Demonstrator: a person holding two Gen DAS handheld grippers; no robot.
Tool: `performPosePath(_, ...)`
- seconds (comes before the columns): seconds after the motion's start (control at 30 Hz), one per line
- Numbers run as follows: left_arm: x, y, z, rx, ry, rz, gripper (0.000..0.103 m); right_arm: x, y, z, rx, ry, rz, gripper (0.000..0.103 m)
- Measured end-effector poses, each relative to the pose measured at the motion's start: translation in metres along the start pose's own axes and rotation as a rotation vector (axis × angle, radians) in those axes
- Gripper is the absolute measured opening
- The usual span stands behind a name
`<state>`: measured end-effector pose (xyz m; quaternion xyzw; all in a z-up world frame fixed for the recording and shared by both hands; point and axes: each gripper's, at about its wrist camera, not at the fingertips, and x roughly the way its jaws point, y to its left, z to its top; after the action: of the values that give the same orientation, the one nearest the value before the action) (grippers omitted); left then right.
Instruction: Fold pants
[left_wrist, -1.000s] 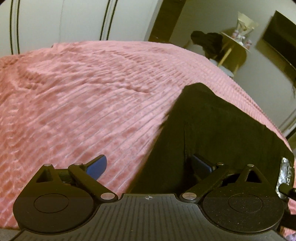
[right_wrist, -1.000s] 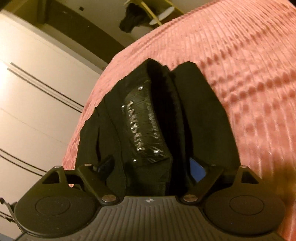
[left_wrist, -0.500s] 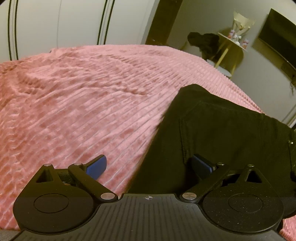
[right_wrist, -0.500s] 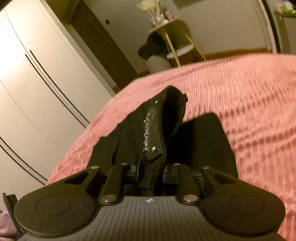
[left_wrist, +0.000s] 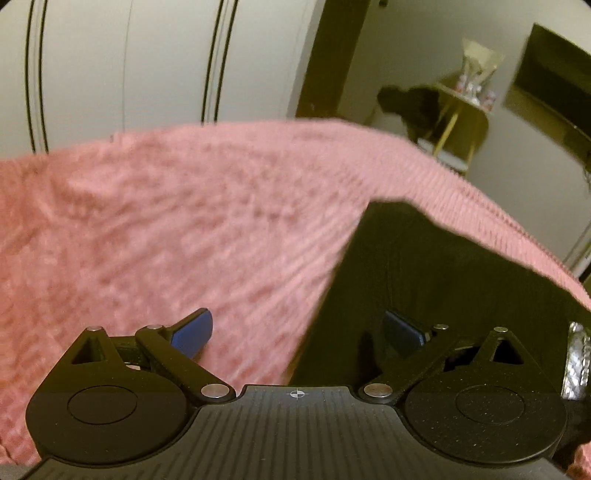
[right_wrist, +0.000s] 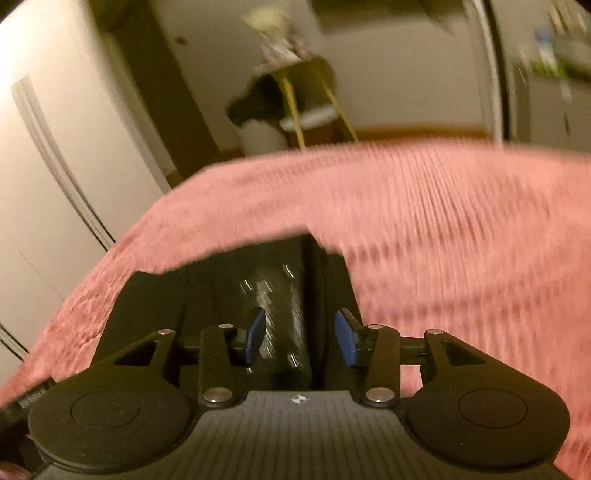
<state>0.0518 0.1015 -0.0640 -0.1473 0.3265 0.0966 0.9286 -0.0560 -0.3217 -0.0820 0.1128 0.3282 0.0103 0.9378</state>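
Black pants (left_wrist: 443, 277) lie folded on the pink ribbed bedspread (left_wrist: 166, 229), at the right of the left wrist view. My left gripper (left_wrist: 297, 330) hovers over their left edge, open wide, one blue pad over the bedspread and the other over the cloth. In the blurred right wrist view the pants (right_wrist: 221, 288) lie flat, with a shiny studded patch (right_wrist: 269, 295) facing up. My right gripper (right_wrist: 300, 335) hangs just above that patch, its jaws opening. The patch shows in the gap below the pads, and neither pad presses on it.
White wardrobe doors (left_wrist: 129, 74) with dark lines stand behind the bed. A gold side table (right_wrist: 306, 96) with a dark garment draped on it stands past the far edge, next to a white bin (right_wrist: 262, 138). A dark screen (left_wrist: 554, 96) hangs on the right wall.
Half a second ago my right gripper was shut on the raised studded edge of the pants. It has let go, the cloth lies flat, and that view has risen. The left view tilted up slightly.
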Motion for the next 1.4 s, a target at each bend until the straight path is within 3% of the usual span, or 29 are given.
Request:
performPosePath(0.07, -0.001, -0.016, 0.009, 0.079, -0.037, -0.045, 0.101, 0.007, 0.019, 0.013, -0.078, -0.021, 0.023, 0.038)
performPosePath(0.13, 0.009, -0.038, 0.02, 0.172, -0.023, -0.082, 0.101, 0.021, 0.044, 0.024, -0.14, -0.002, 0.053, 0.031)
performPosePath(0.3, 0.042, -0.093, 0.05, 0.26, 0.014, -0.162, 0.101, 0.076, 0.087, 0.044, -0.234, 0.064, 0.063, 0.025)
performPosePath(0.4, 0.071, -0.119, 0.051, 0.342, 0.048, -0.158, 0.101, 0.113, 0.09, 0.036, -0.299, 0.112, -0.022, 0.023)
performPosePath(0.47, 0.099, -0.131, 0.042, 0.423, 0.13, -0.131, 0.103, 0.136, 0.085, 0.022, -0.339, 0.171, -0.064, 0.024)
performPosePath(0.53, 0.117, -0.137, 0.029, 0.488, 0.13, -0.106, 0.103, 0.147, 0.074, 0.011, -0.34, 0.204, -0.043, 0.024)
performPosePath(0.63, 0.123, -0.137, 0.024, 0.501, 0.104, -0.109, 0.103, 0.153, 0.071, 0.006, -0.368, 0.2, -0.035, 0.024)
performPosePath(0.8, 0.102, -0.123, 0.021, 0.485, 0.081, -0.145, 0.103, 0.145, 0.077, 0.017, -0.338, 0.23, -0.035, 0.028)
performPosePath(0.9, 0.075, -0.107, 0.02, 0.457, 0.11, -0.196, 0.103, 0.11, 0.071, 0.013, -0.262, 0.23, 0.018, 0.028)
performPosePath(0.97, 0.05, -0.088, 0.011, 0.416, 0.108, -0.233, 0.103, 0.075, 0.066, -0.001, -0.23, 0.22, 0.09, 0.028)
performPosePath(1.03, 0.037, -0.077, 0.0, 0.38, 0.141, -0.261, 0.103, 0.049, 0.06, -0.022, -0.228, 0.221, 0.102, 0.028)
performPosePath(1.1, 0.031, -0.074, -0.016, 0.397, 0.145, -0.254, 0.103, 0.041, 0.052, -0.043, -0.233, 0.252, 0.074, 0.028)
performPosePath(1.2, 0.031, -0.086, -0.036, 0.503, 0.119, -0.206, 0.103, 0.042, 0.042, -0.061, -0.243, 0.25, 0.087, 0.025)
performPosePath(1.4, 0.021, -0.077, -0.032, 0.436, 0.116, -0.237, 0.103, 0.039, 0.025, -0.051, -0.101, 0.252, 0.141, 0.025)
